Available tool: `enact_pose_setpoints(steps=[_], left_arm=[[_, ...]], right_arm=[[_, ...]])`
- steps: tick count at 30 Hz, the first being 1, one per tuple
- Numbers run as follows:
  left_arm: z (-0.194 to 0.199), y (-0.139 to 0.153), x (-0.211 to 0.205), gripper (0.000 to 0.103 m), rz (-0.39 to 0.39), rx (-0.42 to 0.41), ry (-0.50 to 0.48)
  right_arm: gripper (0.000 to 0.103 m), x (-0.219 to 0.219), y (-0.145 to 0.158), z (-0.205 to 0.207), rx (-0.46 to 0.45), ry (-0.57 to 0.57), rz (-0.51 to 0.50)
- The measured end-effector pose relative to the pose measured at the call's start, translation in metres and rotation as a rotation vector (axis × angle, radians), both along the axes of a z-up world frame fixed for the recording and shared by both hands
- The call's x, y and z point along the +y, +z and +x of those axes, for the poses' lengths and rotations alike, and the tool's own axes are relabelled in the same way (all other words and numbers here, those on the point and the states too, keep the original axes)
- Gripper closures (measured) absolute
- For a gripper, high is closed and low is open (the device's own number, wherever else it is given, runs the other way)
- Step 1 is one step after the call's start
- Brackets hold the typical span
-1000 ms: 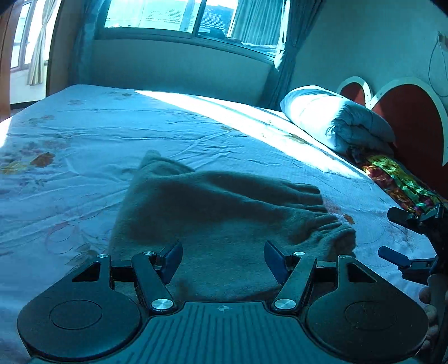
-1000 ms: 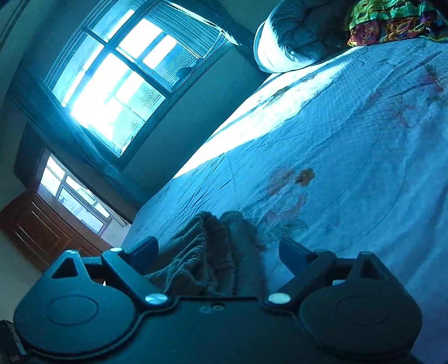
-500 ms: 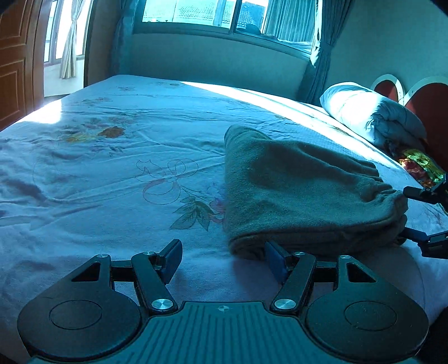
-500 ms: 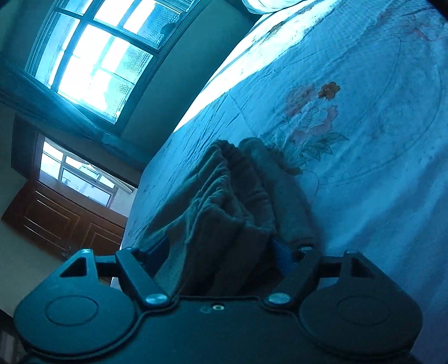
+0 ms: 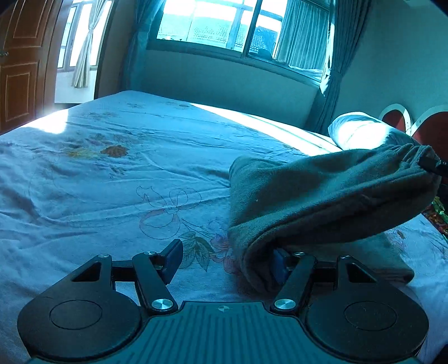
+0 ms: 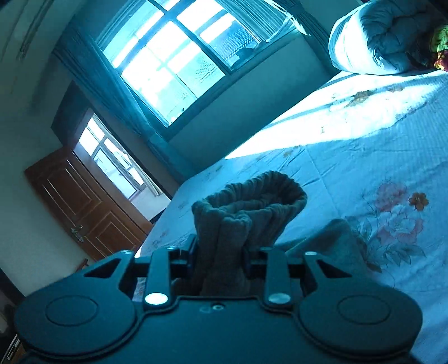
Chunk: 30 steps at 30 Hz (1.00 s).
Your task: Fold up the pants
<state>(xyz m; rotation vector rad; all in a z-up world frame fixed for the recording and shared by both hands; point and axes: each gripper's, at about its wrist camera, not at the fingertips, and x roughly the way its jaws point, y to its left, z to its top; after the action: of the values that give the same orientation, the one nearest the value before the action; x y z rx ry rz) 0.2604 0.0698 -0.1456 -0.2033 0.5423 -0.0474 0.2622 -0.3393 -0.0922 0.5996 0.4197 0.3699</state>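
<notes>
The grey-green pants (image 5: pixel 322 201) sit right of centre in the left wrist view, folded into a thick bundle on the bed (image 5: pixel 112 182). Their far, gathered end is lifted toward the right edge of the frame, where a dark bit of the other tool shows; the near folded edge droops to the sheet, with a flat layer of cloth lying under it at lower right.

The left claw (image 5: pixel 226 260) is spread wide. Its left finger stands over bare sheet, and its right finger is tucked under the hanging near fold, touching the cloth; nothing is pinched between the two.

In the right wrist view the right claw (image 6: pixel 218 254) is clenched on the bunched waistband of the pants (image 6: pixel 246 212), which stands up in a ruffled ring above the fingers at lower centre. A second fold of the same cloth lies on the sheet just right of the claw.

To the left of the pants, in the left wrist view, a broad stretch of flowered sheet runs to the bed's far edge below the window (image 5: pixel 238 25). A pale pillow (image 5: pixel 361 131) lies at the upper right, near the headboard (image 5: pixel 431 131).
</notes>
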Motion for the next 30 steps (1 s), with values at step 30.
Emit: enact_pose_setpoints(steps=[30], left_arm=[[0.054,-0.008,-0.02,0.024,0.099,0.165,-0.079]], right_arm=[[0.103,-0.002,-0.064,0.042,0.253,-0.032,-0.122]])
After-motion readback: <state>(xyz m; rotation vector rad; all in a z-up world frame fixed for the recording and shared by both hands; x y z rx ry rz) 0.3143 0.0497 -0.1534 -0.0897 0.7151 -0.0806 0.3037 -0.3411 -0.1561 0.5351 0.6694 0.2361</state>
